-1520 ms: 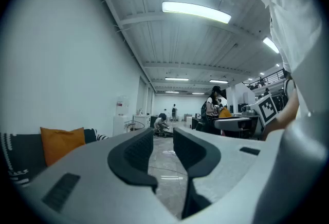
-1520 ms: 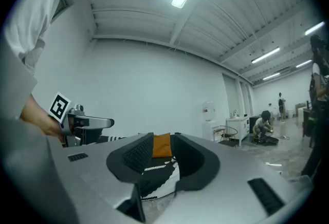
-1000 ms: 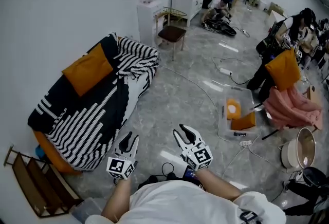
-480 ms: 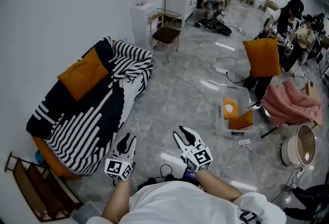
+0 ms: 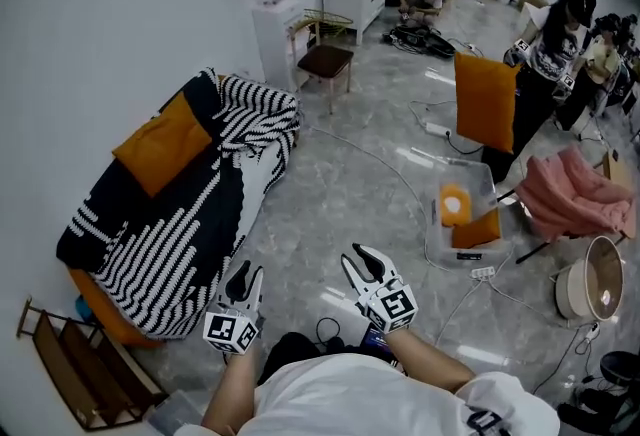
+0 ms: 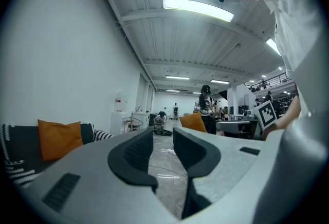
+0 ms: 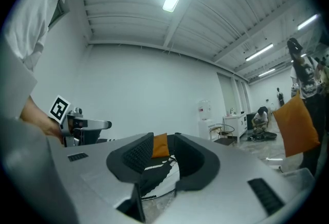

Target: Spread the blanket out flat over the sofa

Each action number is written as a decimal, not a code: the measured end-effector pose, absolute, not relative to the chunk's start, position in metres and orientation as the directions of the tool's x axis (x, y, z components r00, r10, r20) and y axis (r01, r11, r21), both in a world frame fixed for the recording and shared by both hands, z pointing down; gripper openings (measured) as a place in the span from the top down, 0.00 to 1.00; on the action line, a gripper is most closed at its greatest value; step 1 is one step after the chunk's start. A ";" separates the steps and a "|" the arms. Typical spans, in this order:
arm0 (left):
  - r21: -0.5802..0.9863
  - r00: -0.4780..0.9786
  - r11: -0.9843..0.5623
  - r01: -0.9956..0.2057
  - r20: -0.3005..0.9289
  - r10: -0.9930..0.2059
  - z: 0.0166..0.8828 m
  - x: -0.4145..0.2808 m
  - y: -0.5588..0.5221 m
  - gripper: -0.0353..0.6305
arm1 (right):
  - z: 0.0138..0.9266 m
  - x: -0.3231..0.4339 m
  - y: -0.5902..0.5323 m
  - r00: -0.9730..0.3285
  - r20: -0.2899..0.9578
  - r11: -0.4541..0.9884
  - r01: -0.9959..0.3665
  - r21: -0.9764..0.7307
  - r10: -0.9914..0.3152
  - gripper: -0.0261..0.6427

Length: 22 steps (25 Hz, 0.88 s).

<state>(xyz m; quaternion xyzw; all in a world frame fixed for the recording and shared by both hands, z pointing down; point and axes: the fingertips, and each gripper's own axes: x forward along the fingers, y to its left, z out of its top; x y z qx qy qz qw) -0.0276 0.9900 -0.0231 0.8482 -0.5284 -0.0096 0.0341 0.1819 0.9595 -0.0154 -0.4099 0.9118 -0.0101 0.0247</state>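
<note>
A black-and-white striped blanket [image 5: 190, 214] lies spread over the low sofa [image 5: 100, 309] along the left wall. An orange cushion [image 5: 165, 142] rests on top of it. My left gripper [image 5: 243, 274] and right gripper [image 5: 362, 259] hover over the floor, near me and apart from the sofa. Both are open with nothing between their jaws. In the left gripper view the left gripper [image 6: 163, 141] points down the room, with the cushion [image 6: 59, 138] at the left. The right gripper [image 7: 163, 148] faces the sofa, and the blanket [image 7: 154, 174] shows through its gap.
A wooden rack [image 5: 75, 374] stands by the sofa's near end. A water dispenser [image 5: 270, 19] and a chair [image 5: 328, 64] stand beyond it. A clear bin [image 5: 465, 219], cables [image 5: 380, 164] and pink cloth [image 5: 580, 204] lie right. A person carries an orange cushion [image 5: 485, 104].
Both grippers have stayed in place and open. At the right, the person with the orange cushion has carried it leftward, nearer the clear bin.
</note>
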 end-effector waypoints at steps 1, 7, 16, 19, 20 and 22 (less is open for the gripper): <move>0.068 0.439 -0.437 -0.897 0.023 -0.898 -0.022 -0.028 0.988 0.77 | -0.015 0.182 0.957 -0.662 -0.034 0.663 -0.747 -0.047 -0.749 0.75; 0.073 0.434 -0.430 -0.900 0.040 -0.900 -0.014 -0.039 0.960 0.77 | -0.007 0.172 0.930 -0.669 -0.019 0.669 -0.741 -0.062 -0.743 0.75; 0.110 0.444 -0.437 -0.893 0.054 -0.894 0.009 -0.064 0.858 0.77 | 0.012 0.143 0.834 -0.674 0.037 0.671 -0.739 -0.068 -0.738 0.75; 0.120 0.453 -0.445 -0.888 0.053 -0.890 0.011 -0.082 0.810 0.77 | 0.011 0.123 0.788 -0.677 0.045 0.674 -0.736 -0.065 -0.735 0.75; 0.123 0.457 -0.448 -0.886 0.055 -0.888 0.012 -0.087 0.794 0.77 | 0.011 0.116 0.773 -0.677 0.049 0.674 -0.736 -0.066 -0.735 0.75; 0.124 0.469 -0.459 -0.880 0.060 -0.881 0.014 -0.096 0.762 0.77 | 0.010 0.104 0.743 -0.672 0.057 0.669 -0.740 -0.068 -0.738 0.75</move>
